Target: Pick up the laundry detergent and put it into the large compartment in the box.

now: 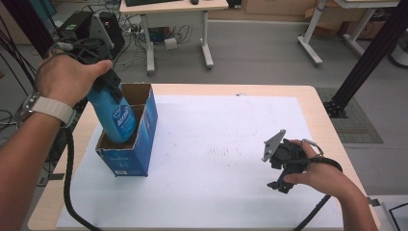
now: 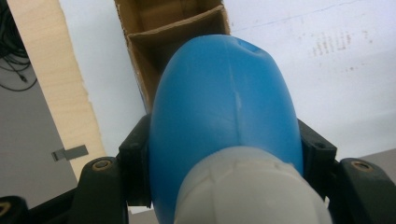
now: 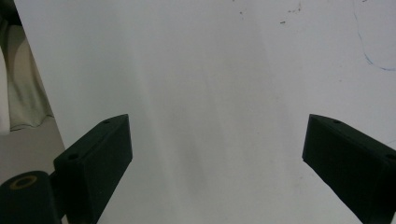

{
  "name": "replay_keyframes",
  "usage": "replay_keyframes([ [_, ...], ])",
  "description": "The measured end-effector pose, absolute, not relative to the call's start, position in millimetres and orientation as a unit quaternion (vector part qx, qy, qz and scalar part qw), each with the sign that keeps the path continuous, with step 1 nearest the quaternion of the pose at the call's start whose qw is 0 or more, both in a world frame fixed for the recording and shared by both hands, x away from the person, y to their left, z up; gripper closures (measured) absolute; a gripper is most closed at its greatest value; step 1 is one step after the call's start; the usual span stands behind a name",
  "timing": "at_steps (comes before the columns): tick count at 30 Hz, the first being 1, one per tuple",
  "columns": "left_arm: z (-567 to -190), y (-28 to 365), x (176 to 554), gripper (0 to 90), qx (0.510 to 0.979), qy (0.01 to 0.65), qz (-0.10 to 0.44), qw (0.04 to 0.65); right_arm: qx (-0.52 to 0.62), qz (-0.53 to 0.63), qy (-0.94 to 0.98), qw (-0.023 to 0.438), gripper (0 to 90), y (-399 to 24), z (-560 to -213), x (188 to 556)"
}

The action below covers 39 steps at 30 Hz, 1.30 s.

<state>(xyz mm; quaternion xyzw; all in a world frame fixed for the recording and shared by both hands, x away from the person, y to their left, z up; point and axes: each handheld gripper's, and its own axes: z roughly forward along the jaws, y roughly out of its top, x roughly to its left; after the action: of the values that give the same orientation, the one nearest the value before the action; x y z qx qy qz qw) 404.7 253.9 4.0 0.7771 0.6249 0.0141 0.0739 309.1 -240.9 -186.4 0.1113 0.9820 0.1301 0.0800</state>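
A wooden table [image 1: 332, 139] was seen from above, most of its top covered by a large white sheet [image 1: 216, 173] marked with faint pencil lines and small smudges. Behind it a grey floor was spread, on which a second desk [image 1: 173, 9] on white legs stood, with a tangle of cables beneath it (a black frame post rose at the far right).

A blue bottle [image 1: 115, 118] with a white cap and a round white label was clamped near its neck between the jaws of the left gripper [image 1: 109, 89], which were pressed against both of its sides; in the left gripper view the bottle [image 2: 224, 121] was shown smooth and rounded, with a moulded seam along its body and a dimple in its base. Its lower end was set inside the nearer compartment of a blue cardboard box [image 1: 126, 154] with a brown inside, which stood open-topped at the left of the sheet and was split by a cardboard divider [image 2: 173, 30].

The bottle's long axis was kept nearly upright and slightly tilted, the base pointed down into the box and the cap held uppermost, towards the left hand [image 1: 65, 77].

The right gripper [image 1: 284, 185] was held low over the sheet at the near right, well apart from the box; its jaws were spread wide with only bare white sheet between them
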Motion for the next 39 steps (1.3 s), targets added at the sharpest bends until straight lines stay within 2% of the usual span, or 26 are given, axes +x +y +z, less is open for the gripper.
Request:
replay_keyframes([
  [22, -85.5, 243.6, 429.4, 38.0, 0.775, 0.631, 0.005, 0.038, 0.121, 0.125, 0.982, 0.074, 7.8, -240.0, -189.0, 311.1],
  [39, -117.6, 239.4, 438.5, 38.0, 0.778, 0.628, -0.008, 0.022, 0.126, 0.120, 0.983, 0.064, 7.8, -238.5, -193.8, 316.8],
])
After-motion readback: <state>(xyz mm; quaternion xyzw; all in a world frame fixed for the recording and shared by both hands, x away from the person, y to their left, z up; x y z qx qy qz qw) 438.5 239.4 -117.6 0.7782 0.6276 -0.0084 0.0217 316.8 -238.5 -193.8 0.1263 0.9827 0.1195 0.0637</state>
